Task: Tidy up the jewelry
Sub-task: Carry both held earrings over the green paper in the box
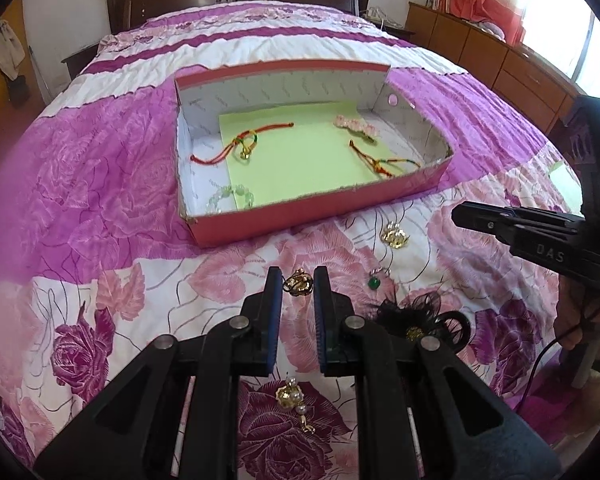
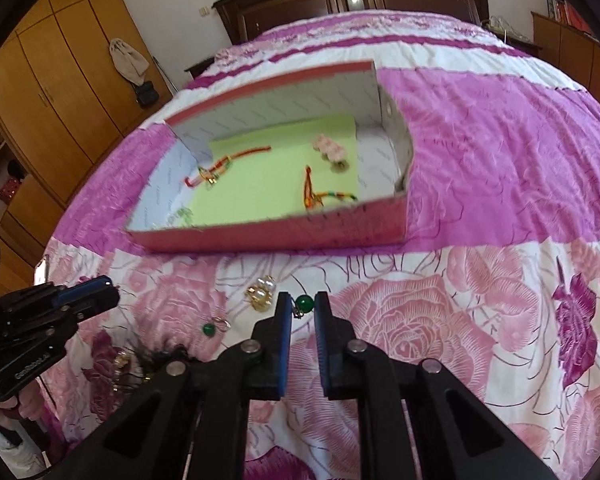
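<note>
Jewelry lies on a floral bedspread in front of a red shoebox lid [image 1: 284, 220] lined with green paper. My left gripper [image 1: 298, 276] is shut on a gold flower-shaped piece [image 1: 298, 285] just over the bedspread. My right gripper [image 2: 302, 300] is shut on a green bead earring [image 2: 304, 304], pinched at its fingertips. A second green earring [image 1: 374, 282] lies on the cover between the two grippers. The box holds two red string bracelets [image 1: 244, 142], a pink flower clip [image 1: 358, 126] and a pale bead bracelet [image 1: 230, 198].
A gold pearl piece [image 1: 394, 236] lies near the box front. A black feather hairpiece [image 1: 416, 316] and a gold pearl brooch [image 1: 294, 396] lie closer in. The right gripper [image 1: 458, 213] reaches in from the right. A headboard and wooden cabinets stand around the bed.
</note>
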Tool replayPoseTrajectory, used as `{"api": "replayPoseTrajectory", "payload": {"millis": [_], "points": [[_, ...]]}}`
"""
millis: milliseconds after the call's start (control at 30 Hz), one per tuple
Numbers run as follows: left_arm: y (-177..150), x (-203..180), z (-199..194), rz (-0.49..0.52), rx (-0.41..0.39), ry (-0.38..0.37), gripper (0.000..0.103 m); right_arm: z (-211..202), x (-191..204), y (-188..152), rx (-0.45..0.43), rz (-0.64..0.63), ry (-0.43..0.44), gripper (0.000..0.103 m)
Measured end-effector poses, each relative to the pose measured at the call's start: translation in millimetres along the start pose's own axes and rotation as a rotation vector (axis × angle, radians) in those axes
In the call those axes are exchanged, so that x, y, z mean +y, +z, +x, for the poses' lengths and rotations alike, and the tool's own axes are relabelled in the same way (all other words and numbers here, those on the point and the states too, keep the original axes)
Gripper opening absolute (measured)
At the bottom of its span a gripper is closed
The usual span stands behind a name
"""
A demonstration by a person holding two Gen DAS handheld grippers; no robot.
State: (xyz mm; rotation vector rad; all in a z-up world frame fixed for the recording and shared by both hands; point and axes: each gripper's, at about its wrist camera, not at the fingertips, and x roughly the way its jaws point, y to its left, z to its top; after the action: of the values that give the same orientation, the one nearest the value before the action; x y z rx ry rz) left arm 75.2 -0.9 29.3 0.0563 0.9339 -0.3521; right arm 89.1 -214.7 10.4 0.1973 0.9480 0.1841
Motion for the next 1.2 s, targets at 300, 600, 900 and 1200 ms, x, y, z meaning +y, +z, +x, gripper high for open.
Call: {"api": "replayPoseTrajectory", "payload": {"millis": [300, 600, 900, 1200], "points": [[25, -1, -7, 0.001, -0.067, 0.000, 0.007, -22, 20, 19, -0.075, -0.050, 0.022, 0.013], [54, 10, 6, -0.044, -0.096, 0.003, 0.007, -16, 28, 48, -0.103, -0.082, 0.003, 0.013], [71, 12, 42, -0.047, -0.093, 0.053, 0.007, 15, 22, 77, -0.083, -0.083, -0.033, 0.013], [80, 16, 82, -0.082, -0.037, 0.041, 0.007, 58, 0, 88, -0.017, -0.045, -0.077, 0.013]]}}
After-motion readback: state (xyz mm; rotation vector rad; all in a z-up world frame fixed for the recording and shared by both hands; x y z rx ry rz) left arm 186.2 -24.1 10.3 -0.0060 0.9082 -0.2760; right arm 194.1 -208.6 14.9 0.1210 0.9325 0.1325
